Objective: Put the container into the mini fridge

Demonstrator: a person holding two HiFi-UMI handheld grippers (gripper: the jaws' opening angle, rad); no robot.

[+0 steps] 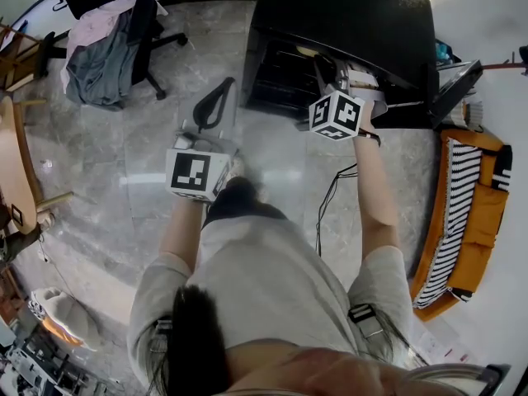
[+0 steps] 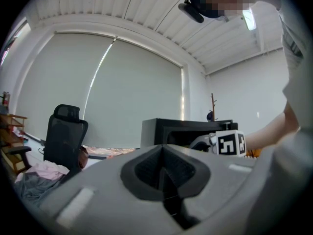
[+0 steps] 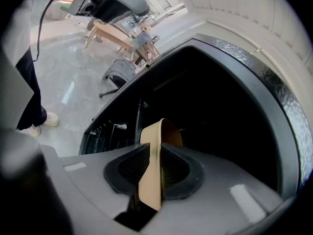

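Note:
The black mini fridge (image 1: 346, 15) stands open in front of me, its door (image 1: 455, 89) swung out to the right. My right gripper (image 1: 348, 82) reaches into its opening. In the right gripper view that gripper (image 3: 152, 168) is shut on the thin rim of a tan container (image 3: 161, 131), held edge-on before the fridge's dark interior (image 3: 220, 111) and wire shelf (image 3: 105, 136). My left gripper (image 1: 213, 110) hangs back over the floor, left of the fridge. Seen in its own view, the left gripper (image 2: 164, 175) is shut with nothing in it, and the right gripper's marker cube (image 2: 230, 143) shows by the fridge (image 2: 186, 129).
An office chair (image 1: 107, 40) draped with clothes stands at the back left, also the chair (image 2: 66, 136) in the left gripper view. A wooden table (image 1: 16, 163) lies at the left edge. An orange striped sofa (image 1: 466, 213) lines the right. A cable (image 1: 330, 196) trails on the marble floor.

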